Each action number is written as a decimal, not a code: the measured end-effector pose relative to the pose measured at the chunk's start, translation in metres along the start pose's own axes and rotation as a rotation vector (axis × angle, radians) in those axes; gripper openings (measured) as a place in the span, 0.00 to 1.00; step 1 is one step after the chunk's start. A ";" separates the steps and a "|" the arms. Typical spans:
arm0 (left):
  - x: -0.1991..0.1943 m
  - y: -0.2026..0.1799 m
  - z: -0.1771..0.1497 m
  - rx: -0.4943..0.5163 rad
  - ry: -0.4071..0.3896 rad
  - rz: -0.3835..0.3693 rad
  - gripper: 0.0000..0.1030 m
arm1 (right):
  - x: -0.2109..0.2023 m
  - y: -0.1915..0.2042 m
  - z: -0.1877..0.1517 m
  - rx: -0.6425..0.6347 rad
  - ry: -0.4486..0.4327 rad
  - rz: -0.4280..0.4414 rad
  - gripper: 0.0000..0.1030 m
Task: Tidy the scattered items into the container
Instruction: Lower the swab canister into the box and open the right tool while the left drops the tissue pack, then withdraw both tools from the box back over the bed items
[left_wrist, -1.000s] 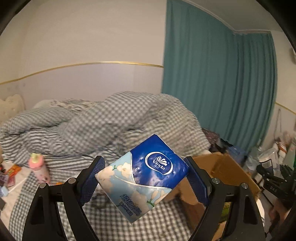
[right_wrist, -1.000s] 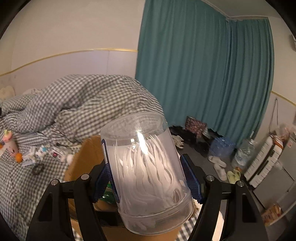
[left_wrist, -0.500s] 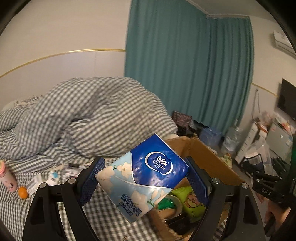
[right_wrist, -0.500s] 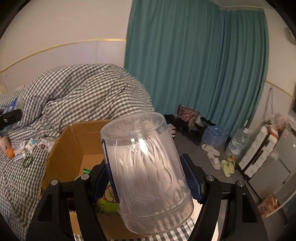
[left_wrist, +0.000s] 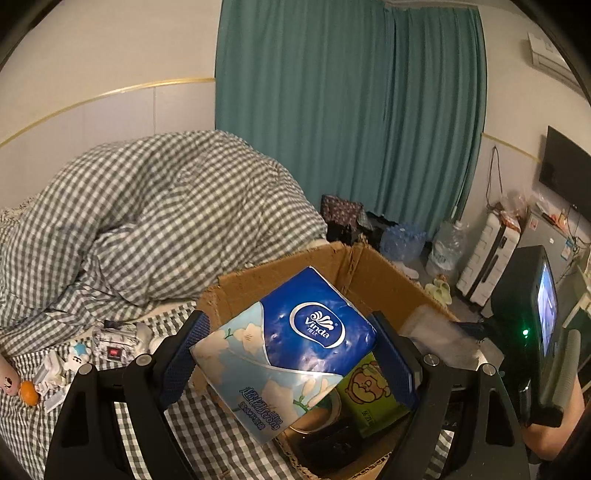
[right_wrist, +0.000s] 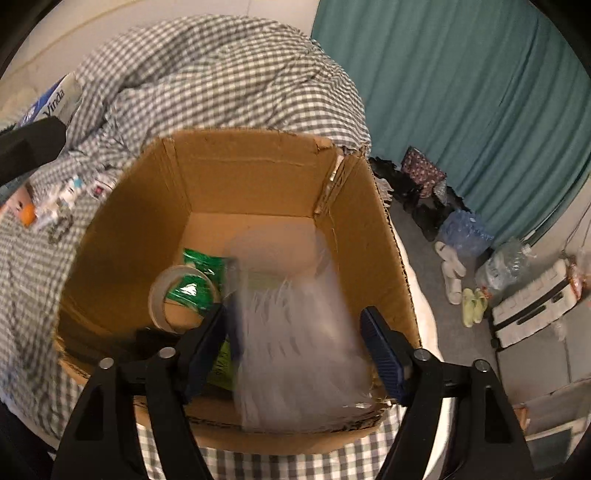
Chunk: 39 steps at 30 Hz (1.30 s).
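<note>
My left gripper (left_wrist: 288, 354) is shut on a blue Vinda tissue pack (left_wrist: 291, 343) and holds it above the near-left corner of the open cardboard box (left_wrist: 373, 269). In the right wrist view the box (right_wrist: 251, 181) lies below my right gripper (right_wrist: 299, 332). The clear jar of white picks (right_wrist: 295, 332) is blurred between the right fingers, over the box interior; the jaws stand wider than the jar, so it looks released. Inside the box lie a tape roll (right_wrist: 173, 295), a green packet (right_wrist: 195, 277) and a green snack pack (left_wrist: 369, 391).
The box sits on a checked bed with a bunched duvet (left_wrist: 155, 221). Small items, including an orange ball (left_wrist: 29, 393), lie scattered on the sheet at the left (left_wrist: 92, 354). Beyond the bed are a teal curtain (left_wrist: 351, 110), water bottles, a suitcase and shoes on the floor.
Both grippers have swung over the box. The right gripper has tilted down into it and opened, and the jar is now blurred and slipping between the fingers. The left still holds the tissue pack.
</note>
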<state>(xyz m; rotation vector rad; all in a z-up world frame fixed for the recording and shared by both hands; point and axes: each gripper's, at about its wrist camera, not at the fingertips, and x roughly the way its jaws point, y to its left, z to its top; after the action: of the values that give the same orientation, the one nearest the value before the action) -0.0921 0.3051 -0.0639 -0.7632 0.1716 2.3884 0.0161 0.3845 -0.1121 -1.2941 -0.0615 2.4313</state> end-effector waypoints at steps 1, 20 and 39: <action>0.002 -0.001 0.000 -0.001 0.007 -0.004 0.85 | -0.002 -0.001 0.000 -0.004 -0.011 -0.025 0.88; 0.073 -0.025 -0.024 0.011 0.234 -0.041 0.86 | -0.119 -0.054 -0.027 0.188 -0.616 -0.147 1.00; 0.071 -0.015 -0.021 -0.043 0.227 0.035 1.00 | -0.145 -0.058 -0.036 0.241 -0.753 -0.135 1.00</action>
<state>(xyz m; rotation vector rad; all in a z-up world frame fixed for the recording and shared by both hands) -0.1186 0.3485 -0.1202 -1.0591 0.2287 2.3402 0.1359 0.3821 -0.0051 -0.2223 -0.0513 2.5641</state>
